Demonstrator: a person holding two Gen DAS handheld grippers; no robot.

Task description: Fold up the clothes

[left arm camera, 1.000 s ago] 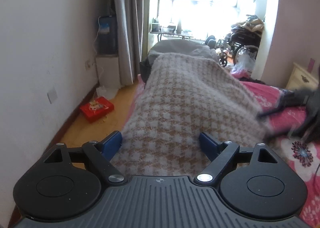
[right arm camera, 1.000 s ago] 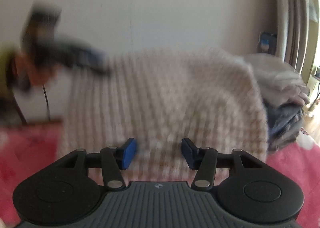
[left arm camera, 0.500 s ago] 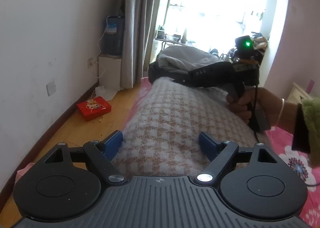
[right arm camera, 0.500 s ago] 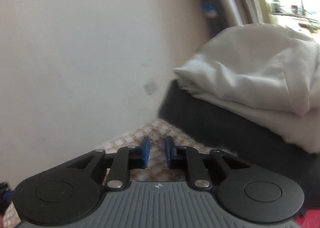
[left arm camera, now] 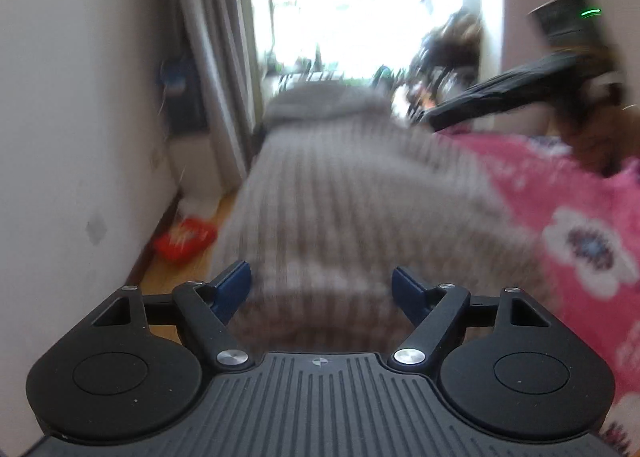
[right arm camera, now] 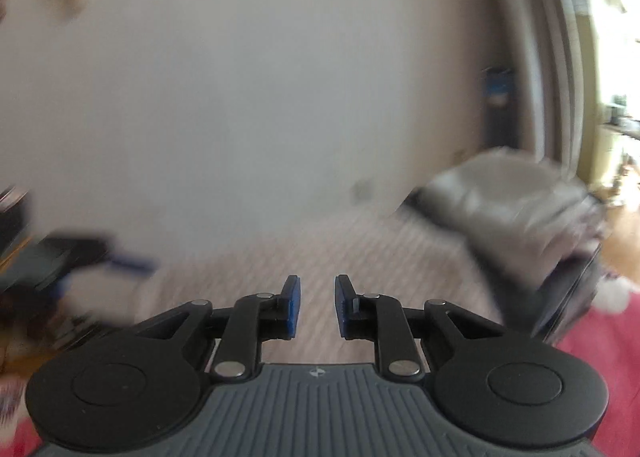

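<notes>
Houndstooth knit garment (left arm camera: 352,193) laid lengthwise on the pink floral bedspread (left arm camera: 580,241), between folds; both views motion-blurred.

Garment is seen running from the near edge to the far end, where a stack of folded clothes (right arm camera: 508,197) rests, left of centre on the bed. For the next fold, a judgement: the near hem is best taken at both corners together, gripped through one layer only, lifted evenly and carried far so the edges are kept aligned. Left gripper (left arm camera: 322,289) is held low over the near hem, jaws wide but closing slightly, cloth seen between the blue pads without being pressed. Right gripper (right arm camera: 317,307) is held above the knit, jaws narrow and opening, nothing between them. No contact is established from either view.
</notes>
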